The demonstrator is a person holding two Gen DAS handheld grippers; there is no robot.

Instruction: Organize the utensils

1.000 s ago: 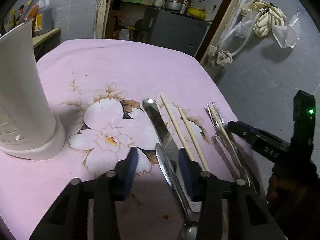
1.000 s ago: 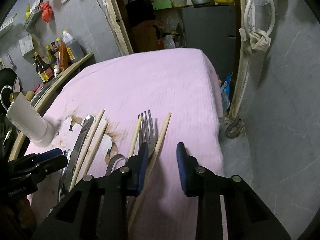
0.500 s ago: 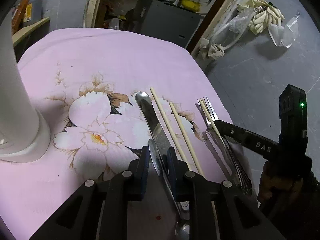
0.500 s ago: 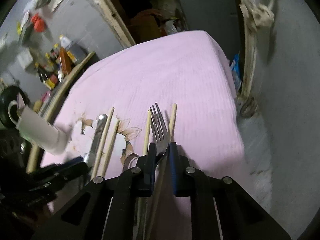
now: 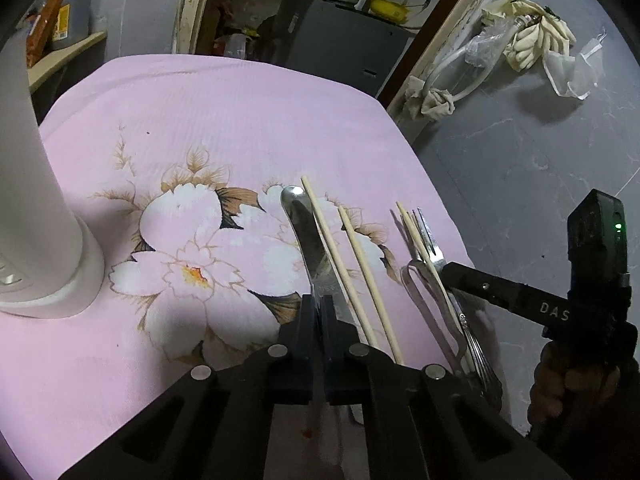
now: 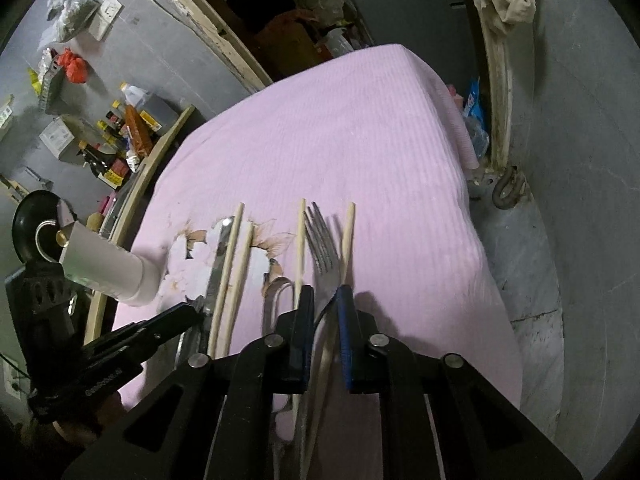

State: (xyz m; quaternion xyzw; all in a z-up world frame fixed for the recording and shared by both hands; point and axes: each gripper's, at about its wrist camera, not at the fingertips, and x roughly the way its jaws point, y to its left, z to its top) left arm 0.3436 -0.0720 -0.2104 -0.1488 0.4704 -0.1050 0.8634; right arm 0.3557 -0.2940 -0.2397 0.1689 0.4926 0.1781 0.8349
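Utensils lie in a row on the pink floral cloth [image 5: 240, 120]. My left gripper [image 5: 319, 304] is shut on a steel knife [image 5: 304, 232] near its blade base. Two wooden chopsticks [image 5: 360, 264] lie just right of the knife. My right gripper [image 6: 325, 300] is shut on a steel fork [image 6: 322, 244], its tines pointing away and raised off the cloth. A chopstick [image 6: 347, 236] lies right of the fork and another [image 6: 299, 240] left of it. A metal tong loop [image 6: 276, 292] lies beside the left finger. The fork also shows in the left wrist view [image 5: 428, 244].
A tall white holder [image 5: 36, 200] stands at the left on the cloth; it also shows in the right wrist view [image 6: 108, 268]. The cloth's right edge [image 6: 472, 216] drops to a grey floor. A shelf with bottles [image 6: 120, 132] runs along the left wall.
Both grippers went from open to shut: the left closed on the knife, the right on the fork. The right gripper has lifted the fork slightly.
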